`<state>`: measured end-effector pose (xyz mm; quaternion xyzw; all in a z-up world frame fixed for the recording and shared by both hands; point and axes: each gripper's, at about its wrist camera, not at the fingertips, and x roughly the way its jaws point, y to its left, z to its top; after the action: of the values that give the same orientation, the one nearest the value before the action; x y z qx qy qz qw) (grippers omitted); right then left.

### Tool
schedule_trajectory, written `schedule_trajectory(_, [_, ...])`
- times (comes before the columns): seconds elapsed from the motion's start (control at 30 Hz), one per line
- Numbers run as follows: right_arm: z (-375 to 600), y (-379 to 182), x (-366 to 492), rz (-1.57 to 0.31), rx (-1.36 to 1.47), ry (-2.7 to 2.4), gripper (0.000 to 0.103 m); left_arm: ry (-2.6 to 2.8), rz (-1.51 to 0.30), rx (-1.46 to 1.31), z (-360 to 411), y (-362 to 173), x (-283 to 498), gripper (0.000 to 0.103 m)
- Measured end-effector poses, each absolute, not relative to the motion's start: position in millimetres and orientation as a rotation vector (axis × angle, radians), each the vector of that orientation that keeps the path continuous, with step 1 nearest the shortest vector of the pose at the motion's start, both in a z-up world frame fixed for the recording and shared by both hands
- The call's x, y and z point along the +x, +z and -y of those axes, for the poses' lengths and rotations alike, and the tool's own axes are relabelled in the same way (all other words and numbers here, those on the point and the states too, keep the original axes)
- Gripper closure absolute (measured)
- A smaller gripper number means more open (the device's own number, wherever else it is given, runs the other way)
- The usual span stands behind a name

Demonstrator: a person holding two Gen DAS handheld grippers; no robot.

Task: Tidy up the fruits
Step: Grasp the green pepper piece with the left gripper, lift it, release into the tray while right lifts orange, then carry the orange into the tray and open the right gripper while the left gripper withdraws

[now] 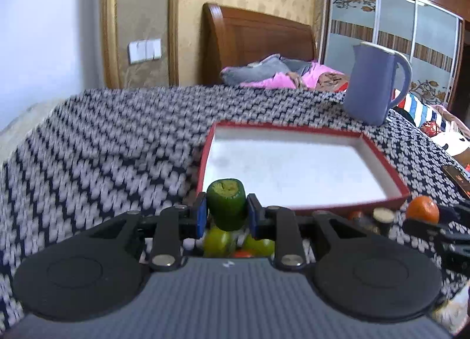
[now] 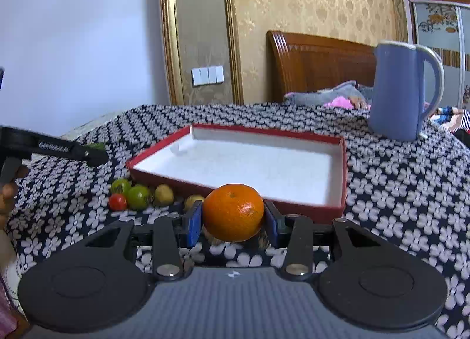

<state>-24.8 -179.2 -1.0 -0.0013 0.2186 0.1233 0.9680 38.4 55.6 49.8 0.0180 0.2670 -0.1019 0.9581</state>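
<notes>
At twelve o'clock from both grippers lay the empty red tray (image 2: 342, 162) on the desk. The right gripper (image 2: 233, 220) gripped the orange (image 2: 233, 212) just short of its rim; the left gripper (image 1: 226, 215) clasped a green fruit piece (image 1: 226, 206), equally near.

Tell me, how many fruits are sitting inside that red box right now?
0. The red box holds nothing; the orange is in the right gripper and the small fruits lie outside its front wall.
</notes>
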Motion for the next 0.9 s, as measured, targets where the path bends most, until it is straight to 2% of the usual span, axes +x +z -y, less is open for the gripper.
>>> schedule_trajectory(0.33, [190.0, 4.7, -20.2, -0.435, -0.002, 0.253, 0.061, -0.183, -0.562, 0.114, -4.5, 63.1, 112.0, 0.078])
schedule_trajectory(0.57, [190.6, 13.5, -4.4, -0.429, -0.046, 0.233, 0.061, -0.131, -0.676, 0.142, 23.5, 18.0, 180.1, 0.078])
schedule_trajectory(0.77, [191.5, 15.0, 6.0, -0.431, -0.062, 0.226, 0.061, -0.118, -0.707, 0.11, 24.7, -1.3, 194.1, 0.077])
schedule_trajectory(0.83, [190.9, 12.8, 9.3, -0.439, -0.058, 0.227, 0.061, -0.11, -0.698, 0.12, 25.3, -1.3, 191.0, 0.066])
schedule_trajectory(0.87, [190.7, 11.6, 11.1, -0.443, -0.055, 0.23, 0.061, -0.102, -0.688, 0.123, 24.9, 0.4, 188.7, 0.052])
schedule_trajectory(0.9, [189.7, 11.2, 11.5, -0.446, -0.053, 0.233, 0.061, -0.096, -0.671, 0.126, 24.2, 3.0, 185.1, 0.046])
